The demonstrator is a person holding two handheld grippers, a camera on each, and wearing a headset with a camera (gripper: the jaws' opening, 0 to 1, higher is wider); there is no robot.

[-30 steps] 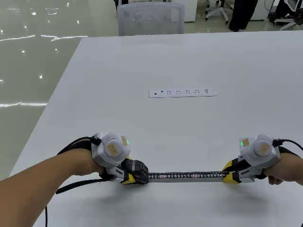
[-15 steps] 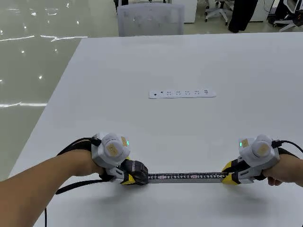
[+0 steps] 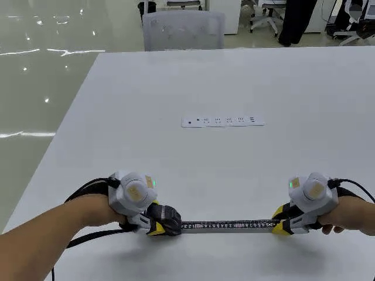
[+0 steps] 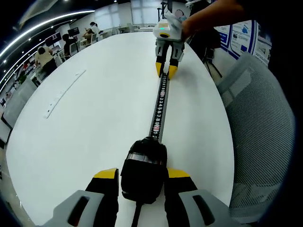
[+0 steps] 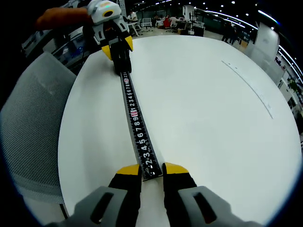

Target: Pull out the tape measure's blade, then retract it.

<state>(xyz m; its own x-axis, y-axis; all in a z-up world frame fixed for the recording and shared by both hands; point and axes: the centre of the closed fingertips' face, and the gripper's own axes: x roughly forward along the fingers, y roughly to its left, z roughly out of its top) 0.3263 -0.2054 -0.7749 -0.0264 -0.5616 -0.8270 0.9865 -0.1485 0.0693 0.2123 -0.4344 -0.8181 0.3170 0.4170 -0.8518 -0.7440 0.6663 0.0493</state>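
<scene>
Your left gripper [image 4: 142, 173] has its yellow-tipped jaws closed on the black, rounded tape measure case [image 4: 143, 163], one jaw against each side. The case rests on the white tabletop [image 3: 234, 82], near the edge closest to you. From the mouth of the case the narrow numbered steel blade [image 5: 135, 113] runs straight along the table to your right gripper [image 5: 152, 169]. There the jaws stand nearly together with the blade's end tip between them. They appear to be pinching it, though the contact itself is hard to make out at that angle. In the head view the two grippers sit well apart and level with each other, with the blade stretched flat between them. Farther up the table, well apart from the tape, a long white power strip [image 3: 222, 121] lies crosswise. A grey mesh-backed chair [image 3: 183, 30] stands at the table's far edge.
</scene>
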